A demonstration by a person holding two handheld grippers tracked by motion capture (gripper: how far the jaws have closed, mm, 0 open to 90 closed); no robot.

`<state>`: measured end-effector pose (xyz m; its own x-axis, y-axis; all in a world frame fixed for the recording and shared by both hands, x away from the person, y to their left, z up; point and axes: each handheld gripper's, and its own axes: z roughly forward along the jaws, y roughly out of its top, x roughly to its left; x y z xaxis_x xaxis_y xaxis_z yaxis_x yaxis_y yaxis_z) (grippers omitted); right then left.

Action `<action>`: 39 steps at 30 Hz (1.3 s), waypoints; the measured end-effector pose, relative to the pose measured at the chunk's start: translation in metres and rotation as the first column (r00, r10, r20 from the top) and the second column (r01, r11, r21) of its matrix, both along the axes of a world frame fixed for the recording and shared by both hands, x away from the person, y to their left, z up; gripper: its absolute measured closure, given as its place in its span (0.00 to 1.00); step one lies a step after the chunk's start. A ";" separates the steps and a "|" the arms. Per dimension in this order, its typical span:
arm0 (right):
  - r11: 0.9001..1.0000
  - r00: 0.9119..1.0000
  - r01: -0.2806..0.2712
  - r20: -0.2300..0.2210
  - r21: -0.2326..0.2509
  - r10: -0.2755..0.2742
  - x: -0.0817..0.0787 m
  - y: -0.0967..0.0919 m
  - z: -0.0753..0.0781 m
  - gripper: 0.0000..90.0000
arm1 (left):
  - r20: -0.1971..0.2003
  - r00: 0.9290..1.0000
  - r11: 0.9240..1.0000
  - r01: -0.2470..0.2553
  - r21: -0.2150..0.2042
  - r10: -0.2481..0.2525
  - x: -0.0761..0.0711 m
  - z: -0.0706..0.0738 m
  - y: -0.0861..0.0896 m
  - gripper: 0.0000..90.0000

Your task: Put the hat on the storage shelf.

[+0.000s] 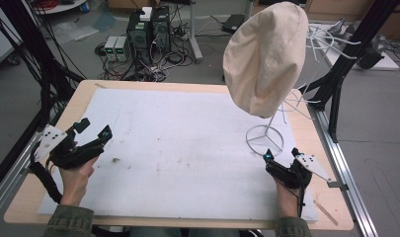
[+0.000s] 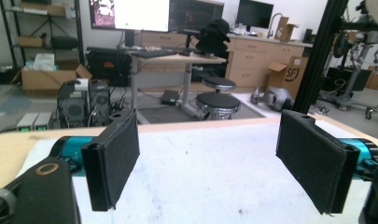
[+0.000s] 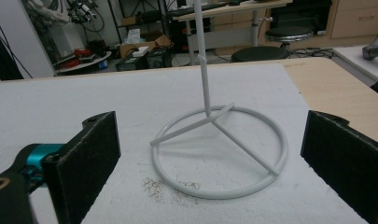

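A cream cloth hat [image 1: 265, 57] is seen perched on a white wire stand [image 1: 265, 139] at the table's right side, with the right gripper [image 1: 280, 160] just beside the stand's ring base and the left gripper [image 1: 93, 132] well apart at the left edge. Both sets of jaws are spread wide and nothing is held. The step is judged to be the approach — the stand's base [image 3: 219, 151] should be steadied or the hat pinched at its brim, squarely, so the light stand is not tipped. On a cardboard box [image 2: 294, 67] the letters "SF" can be read; other writing is too blurred.
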<state>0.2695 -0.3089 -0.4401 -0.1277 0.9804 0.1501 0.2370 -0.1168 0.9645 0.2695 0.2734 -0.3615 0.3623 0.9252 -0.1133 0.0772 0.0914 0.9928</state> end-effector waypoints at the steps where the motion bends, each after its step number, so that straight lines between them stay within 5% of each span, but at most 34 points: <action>1: 1.000 1.000 -0.001 -0.001 -0.002 0.001 0.000 0.000 0.000 0.04 | -0.005 1.000 1.000 -0.007 -0.001 0.007 -0.001 -0.003 0.002 0.24; 13: 1.000 1.000 0.002 -0.005 -0.003 -0.002 0.000 0.001 -0.001 0.04 | -0.022 0.989 0.989 -0.144 0.007 0.145 -0.012 -0.033 0.021 0.21; 19: 0.999 1.000 -0.013 -0.029 -0.044 0.012 -0.001 0.004 -0.002 0.04 | 0.003 0.971 0.971 -0.240 -0.027 0.240 -0.017 -0.045 0.031 0.22; 23: 0.998 0.999 -0.017 -0.031 -0.062 0.015 -0.004 0.007 -0.002 0.04 | 0.013 0.952 0.951 -0.305 -0.042 0.306 -0.020 -0.050 0.038 0.22; 28: 0.997 0.999 -0.031 -0.036 -0.074 0.029 -0.004 0.007 -0.002 0.04 | -0.023 0.945 0.945 -0.325 0.034 0.326 -0.018 -0.061 0.047 0.24; 33: 0.997 0.999 -0.041 -0.038 -0.063 0.039 -0.006 0.006 -0.002 0.04 | -0.045 0.920 0.920 -0.387 0.055 0.390 -0.020 -0.066 0.053 0.24; 39: 0.997 0.998 -0.042 -0.042 -0.059 0.040 -0.004 0.004 -0.004 0.04 | -0.071 0.915 0.918 -0.394 0.054 0.397 -0.022 -0.072 0.055 0.23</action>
<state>0.2651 -0.3050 -0.4440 -0.1632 0.9818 0.0973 0.2793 -0.0486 0.9590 0.2471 0.3282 -0.4333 -0.0429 0.9951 -0.0889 0.1201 0.0935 0.9883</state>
